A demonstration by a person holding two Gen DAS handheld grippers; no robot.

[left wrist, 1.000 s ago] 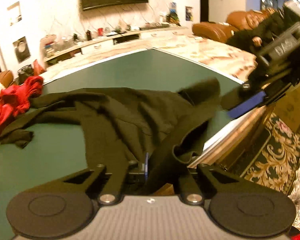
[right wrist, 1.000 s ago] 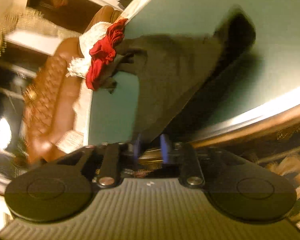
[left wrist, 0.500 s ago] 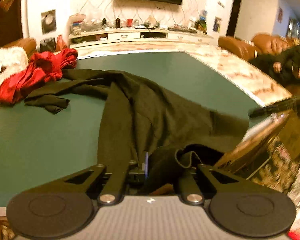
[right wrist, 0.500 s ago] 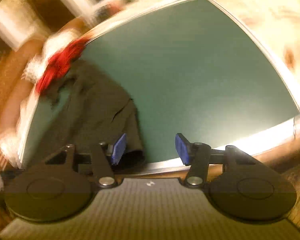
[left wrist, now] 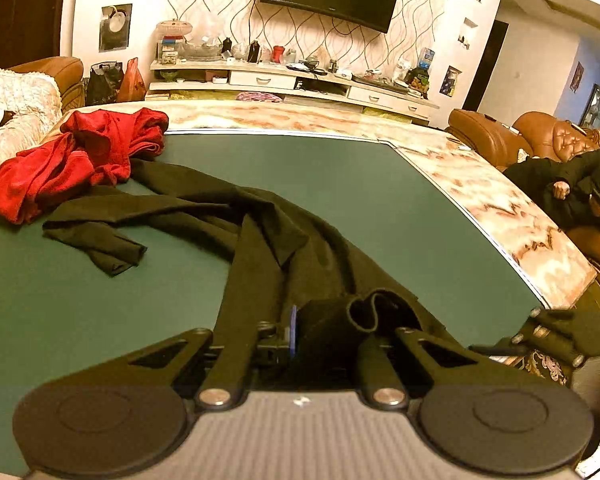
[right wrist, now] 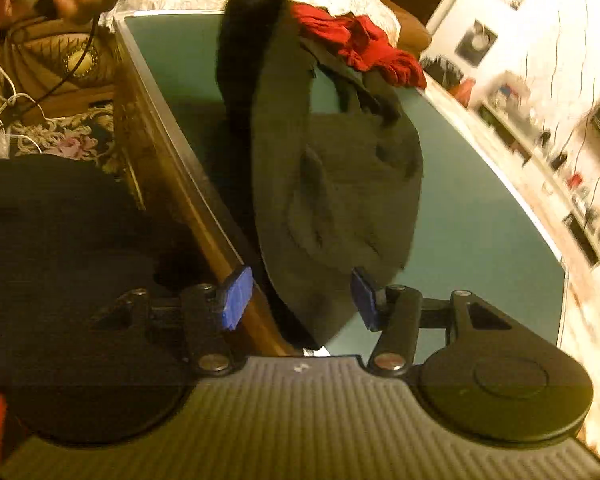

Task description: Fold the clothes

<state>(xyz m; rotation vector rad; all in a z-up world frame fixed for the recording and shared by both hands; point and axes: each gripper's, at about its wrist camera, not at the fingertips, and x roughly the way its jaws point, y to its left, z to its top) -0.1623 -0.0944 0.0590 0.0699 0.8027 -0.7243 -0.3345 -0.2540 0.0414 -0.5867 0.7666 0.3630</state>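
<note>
A dark garment (left wrist: 260,232) lies rumpled across the green table (left wrist: 400,200). My left gripper (left wrist: 300,328) is shut on a bunched edge of it at the near side and holds that edge slightly raised. In the right wrist view the same garment (right wrist: 340,184) hangs from above down to the table's near edge. My right gripper (right wrist: 300,298) stands open there. The cloth's lower end lies between its blue pads (right wrist: 236,298), which do not press on it. A red garment (left wrist: 72,156) is heaped at the far left corner, touching the dark one.
A marble border (left wrist: 500,200) rims the table on the far and right sides. Brown sofas (left wrist: 496,140) stand to the right, with a person in dark clothes (left wrist: 572,192) seated there. A cluttered TV console (left wrist: 292,76) lines the back wall. Patterned carpet (right wrist: 72,136) and cables lie below the table edge.
My right gripper let go of the dark garment, opened wide and rolled over toward the table's near edge. My left gripper kept its hold and swung sideways; the garment settled flatter.
</note>
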